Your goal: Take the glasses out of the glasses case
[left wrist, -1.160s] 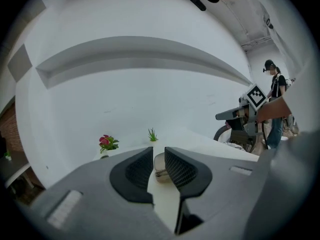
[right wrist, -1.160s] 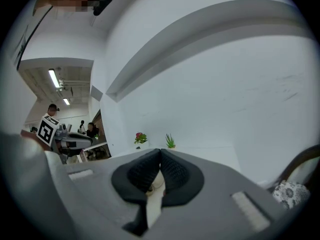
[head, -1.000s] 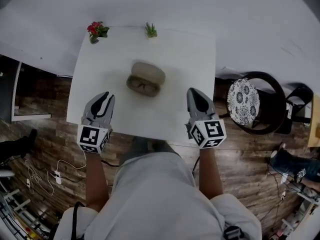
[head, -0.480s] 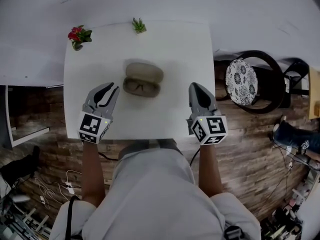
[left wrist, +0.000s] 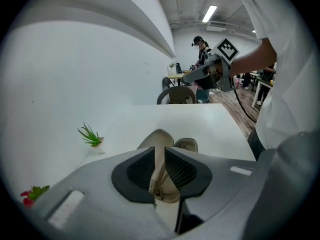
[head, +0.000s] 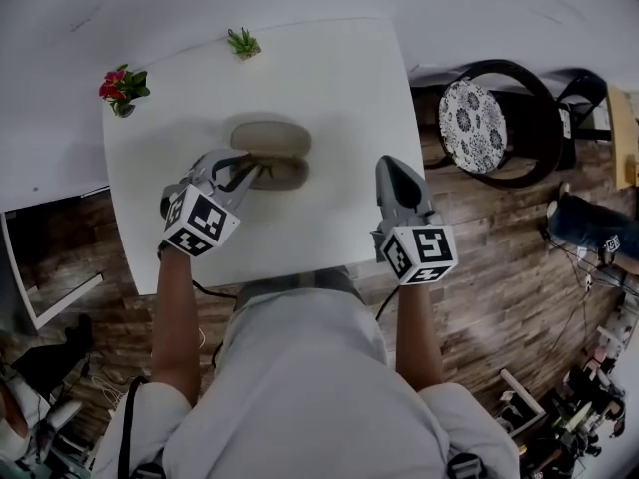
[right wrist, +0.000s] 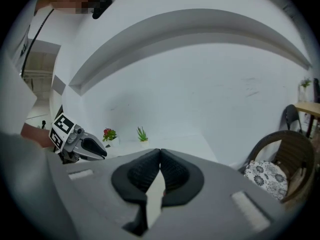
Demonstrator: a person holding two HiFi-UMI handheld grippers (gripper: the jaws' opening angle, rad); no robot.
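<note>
Left gripper (left wrist: 163, 154): jaws a narrow slit apart, and in that slit sits the left end of the glasses case (head: 271, 153). Pads right at it, though I can't confirm a firm pinch. The case lies mid-table, its lid tipped open toward the far side and the lower shell nearer the person. So the opening looks done.

The glasses? I can't pick them out cleanly; nothing is lifted clear of the case, so by my read they're not out yet. That's the whole job left: steady the case, reach in, lift them free.

Over to the right gripper (right wrist: 159, 156): jaws pressed together, nothing between them, over the near right part of the table (head: 339, 98), well apart from the case. It looks like the candidate to go in for the frames.
</note>
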